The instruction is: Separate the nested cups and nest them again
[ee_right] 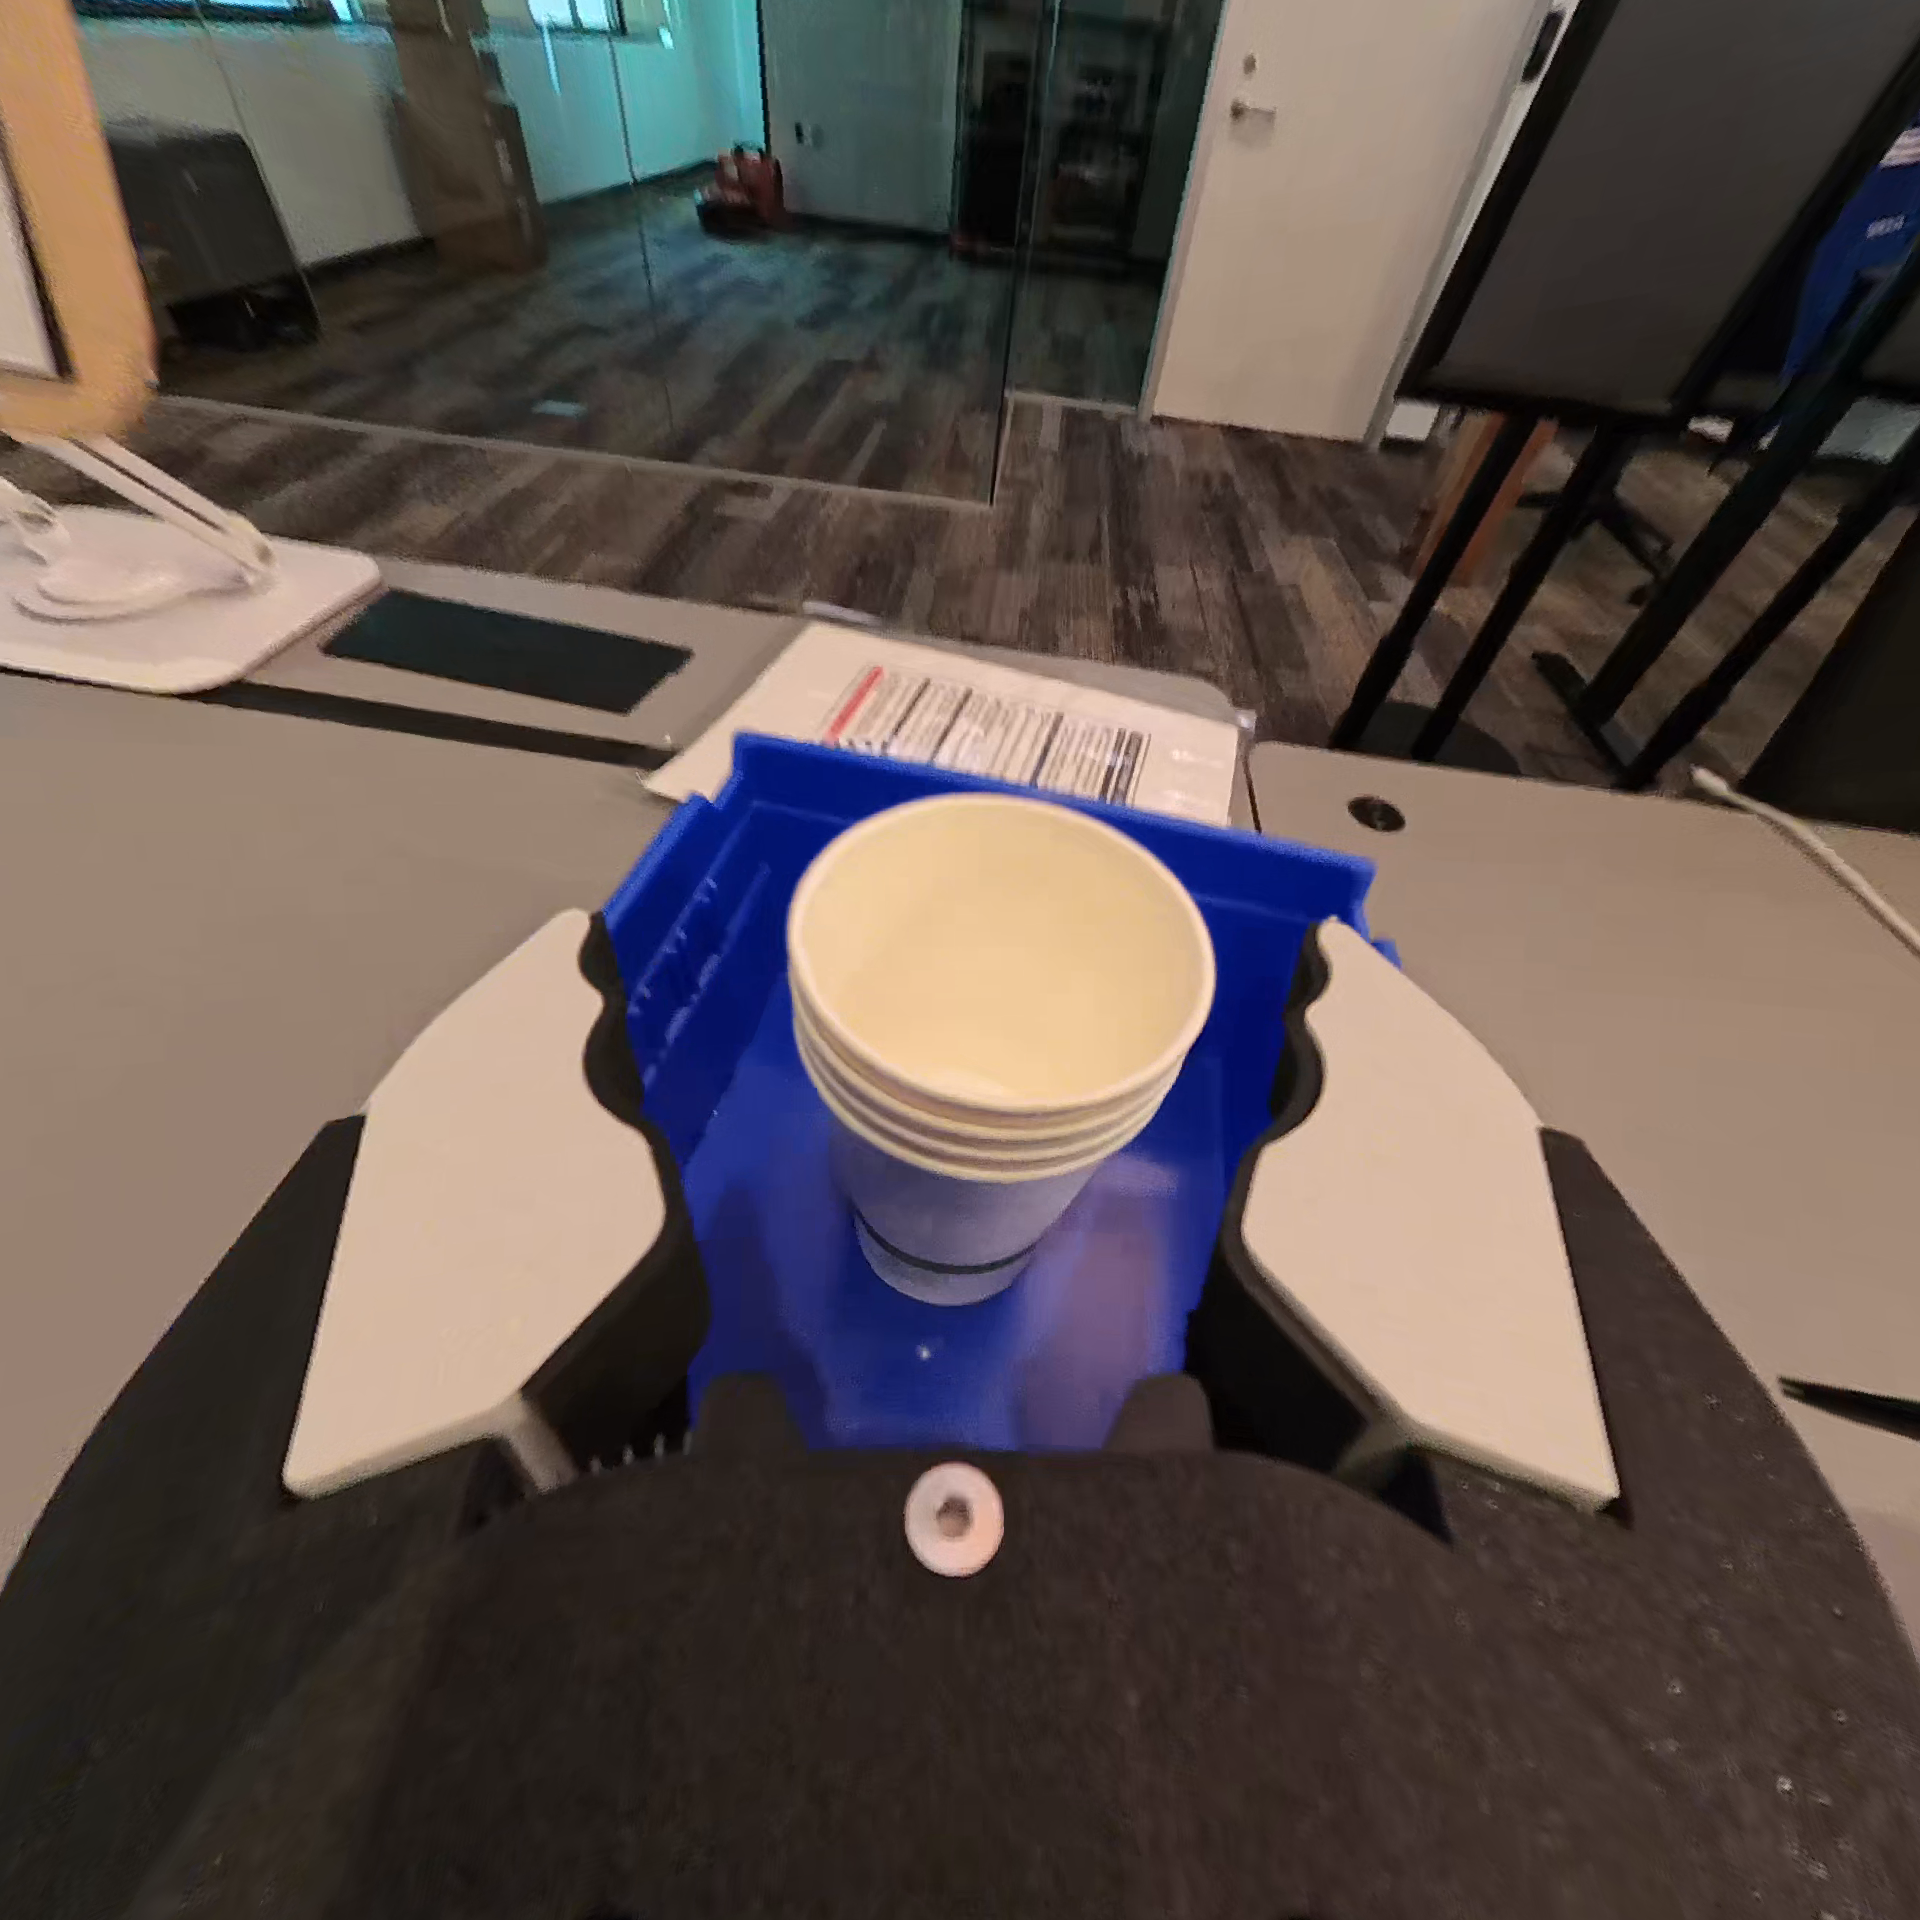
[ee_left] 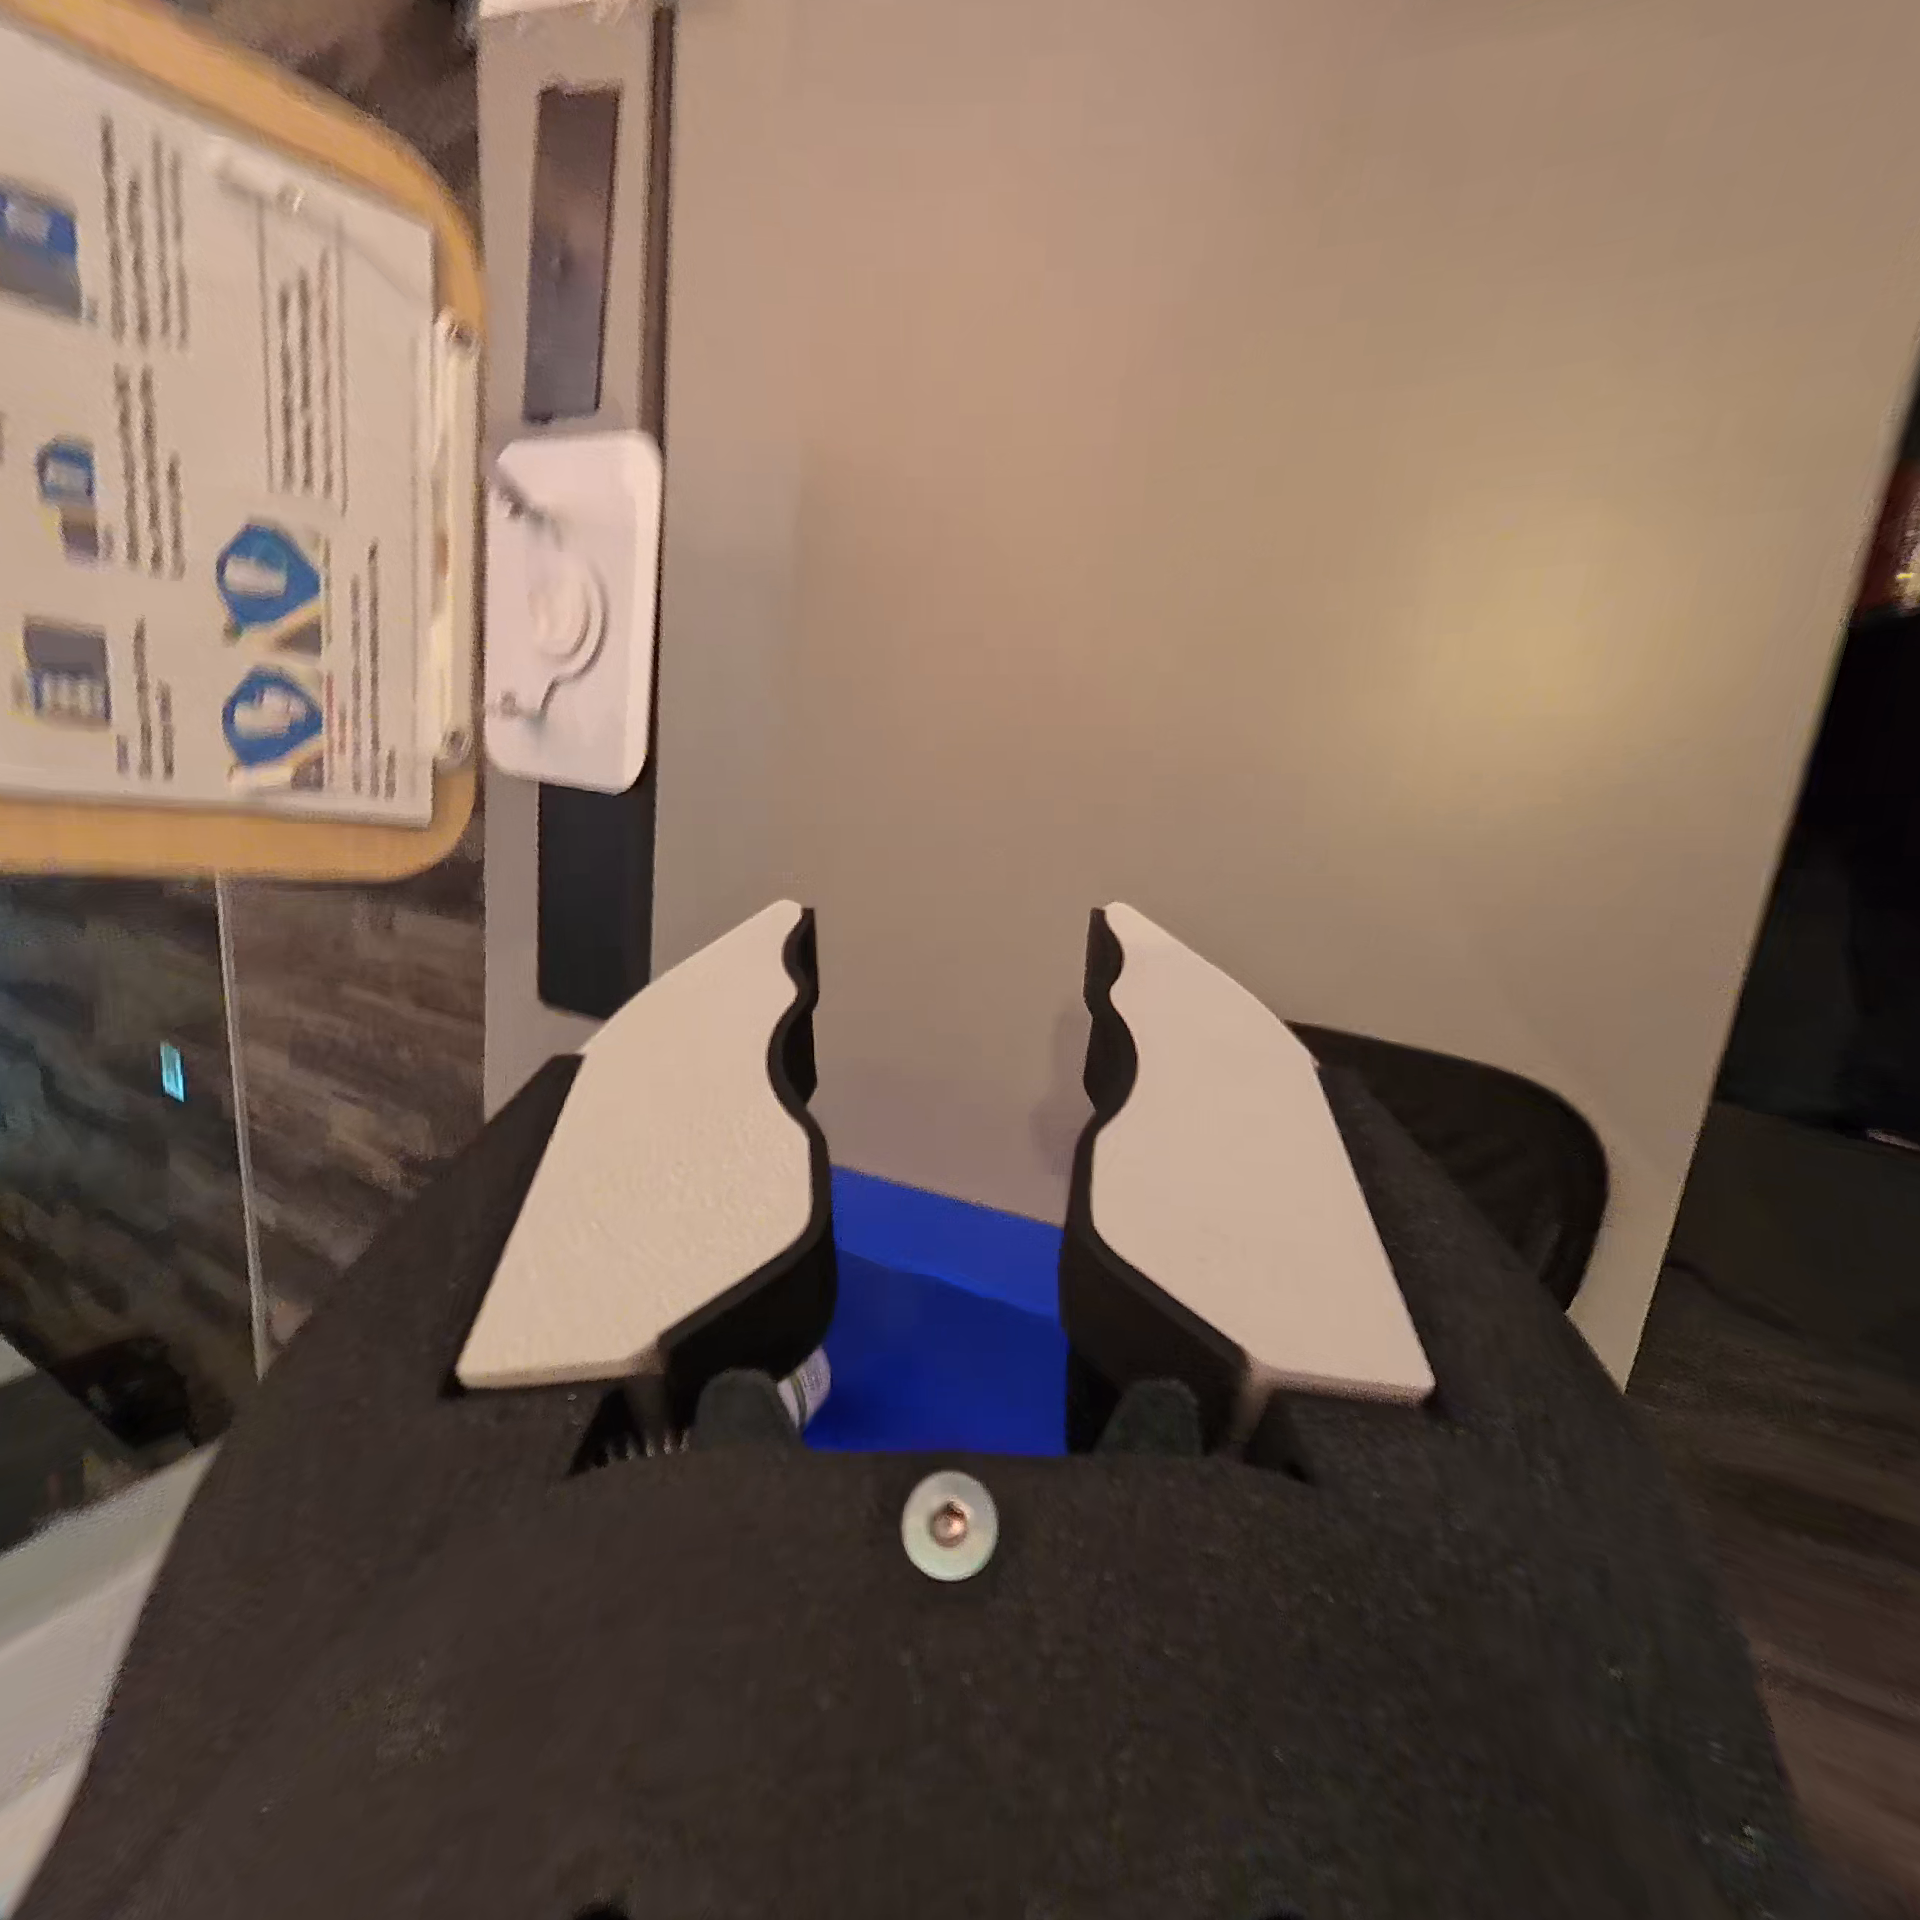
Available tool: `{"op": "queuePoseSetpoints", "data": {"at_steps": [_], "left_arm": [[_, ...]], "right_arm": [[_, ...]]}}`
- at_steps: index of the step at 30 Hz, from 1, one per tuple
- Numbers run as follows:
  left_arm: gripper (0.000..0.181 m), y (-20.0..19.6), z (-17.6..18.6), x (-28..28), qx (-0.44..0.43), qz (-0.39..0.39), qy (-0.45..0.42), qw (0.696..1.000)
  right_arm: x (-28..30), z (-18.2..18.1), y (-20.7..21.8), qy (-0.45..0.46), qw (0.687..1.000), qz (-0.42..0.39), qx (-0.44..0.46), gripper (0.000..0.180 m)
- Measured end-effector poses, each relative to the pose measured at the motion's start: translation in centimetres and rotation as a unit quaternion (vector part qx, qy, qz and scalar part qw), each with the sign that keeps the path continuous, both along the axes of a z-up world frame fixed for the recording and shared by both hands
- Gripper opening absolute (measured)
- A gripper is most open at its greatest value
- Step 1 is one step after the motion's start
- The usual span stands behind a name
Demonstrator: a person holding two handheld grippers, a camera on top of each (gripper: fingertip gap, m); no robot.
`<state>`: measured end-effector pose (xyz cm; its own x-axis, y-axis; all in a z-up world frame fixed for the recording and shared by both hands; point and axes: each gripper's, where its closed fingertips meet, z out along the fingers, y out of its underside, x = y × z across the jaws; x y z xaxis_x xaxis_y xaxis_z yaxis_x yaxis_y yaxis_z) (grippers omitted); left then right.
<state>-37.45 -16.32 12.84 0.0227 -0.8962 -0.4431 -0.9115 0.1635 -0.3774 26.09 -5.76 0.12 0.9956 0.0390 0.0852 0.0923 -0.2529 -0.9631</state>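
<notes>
A stack of several nested paper cups (ee_right: 987, 1039), blue outside and cream inside, stands upright in a blue plastic bin (ee_right: 707, 935) on the grey table (ee_right: 260, 883). My right gripper (ee_right: 956, 935) is wide open above the bin, one finger on each side of the stack, not touching it. My left gripper (ee_left: 951, 930) is open and empty, raised and facing a plain wall. Only a patch of the blue bin (ee_left: 935, 1320) shows low between its finger bases. The cups do not show in the left wrist view.
A printed sheet (ee_right: 987, 727) lies behind the bin. A white stand base (ee_right: 156, 603) and a black patch (ee_right: 499, 649) are at the table's far left. Black easel legs (ee_right: 1558, 520) stand at right. A wood-edged board (ee_left: 208, 468) hangs left of my left gripper.
</notes>
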Motion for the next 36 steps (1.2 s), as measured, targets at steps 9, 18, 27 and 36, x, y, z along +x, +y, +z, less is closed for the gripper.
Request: {"op": "queuePoseSetpoints", "data": {"at_steps": [9,18,27,36], "left_arm": [[0.05,10.6,-5.8,-16.3,-0.009,0.224,0.058,0.973],[0.04,18.6,-15.1,-23.6,-0.011,0.279,0.147,0.949],[0.028,21.6,-19.0,-23.8,-0.038,0.252,0.18,0.95],[0.002,21.1,-20.6,-24.0,-0.078,0.253,0.196,0.944]], "right_arm": [[-6.7,9.4,-3.3,-0.044,0.99,0.099,0.095,0.114],[-15.4,11.3,-5.2,-0.048,0.968,0.215,0.117,0.113],[-16.2,10.3,-7.6,-0.042,0.968,0.228,0.1,0.112],[-16.4,9.5,-7.3,-0.007,0.966,0.24,0.092,0.111]]}}
